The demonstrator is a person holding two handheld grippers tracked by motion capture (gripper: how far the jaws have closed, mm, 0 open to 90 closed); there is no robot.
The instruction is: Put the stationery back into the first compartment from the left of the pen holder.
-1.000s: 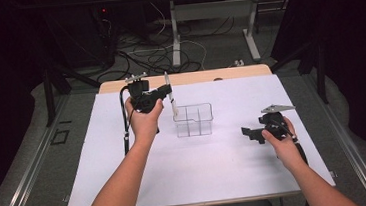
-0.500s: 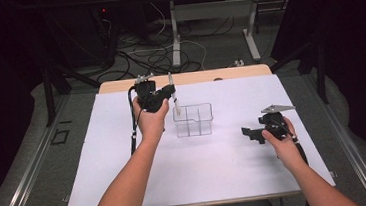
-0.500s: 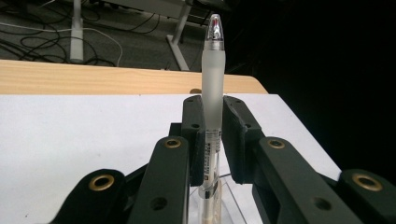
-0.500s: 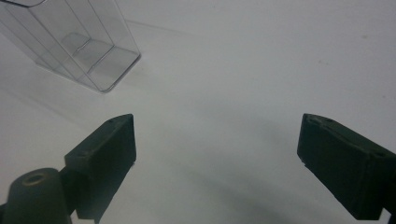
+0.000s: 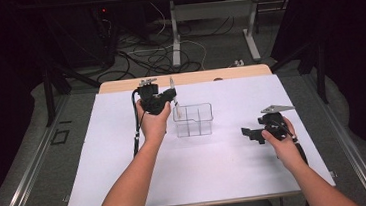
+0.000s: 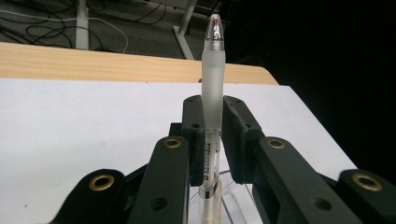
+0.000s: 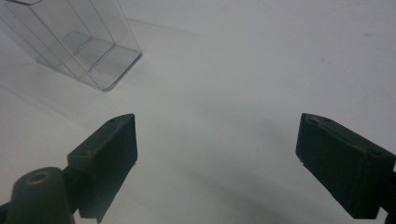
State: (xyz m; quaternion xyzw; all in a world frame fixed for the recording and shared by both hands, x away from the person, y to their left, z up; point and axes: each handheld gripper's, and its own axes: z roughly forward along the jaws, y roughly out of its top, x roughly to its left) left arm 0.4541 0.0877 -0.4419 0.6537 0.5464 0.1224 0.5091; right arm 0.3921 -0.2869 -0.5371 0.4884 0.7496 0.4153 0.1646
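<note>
While your left hand-held gripper (image 6: 212,140) clamps a pen (image 6: 211,98) upright beside the clear organizer (image 5: 193,120), your right hand-held gripper (image 7: 215,163) hovers. Its jaws gape wide over the worktop (image 5: 128,188).

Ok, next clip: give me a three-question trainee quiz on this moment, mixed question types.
1. True or false: the left gripper is clamped on a pen that stands upright.
2. Multiple choice: the right gripper is (a) shut on the pen, (b) open over the bare white table sheet, (c) inside the clear organizer.
3. Fill in: seen from the high view, the pen is held at the organizer's ___ edge.

Key: 1 true; 2 b; 3 left.
</note>
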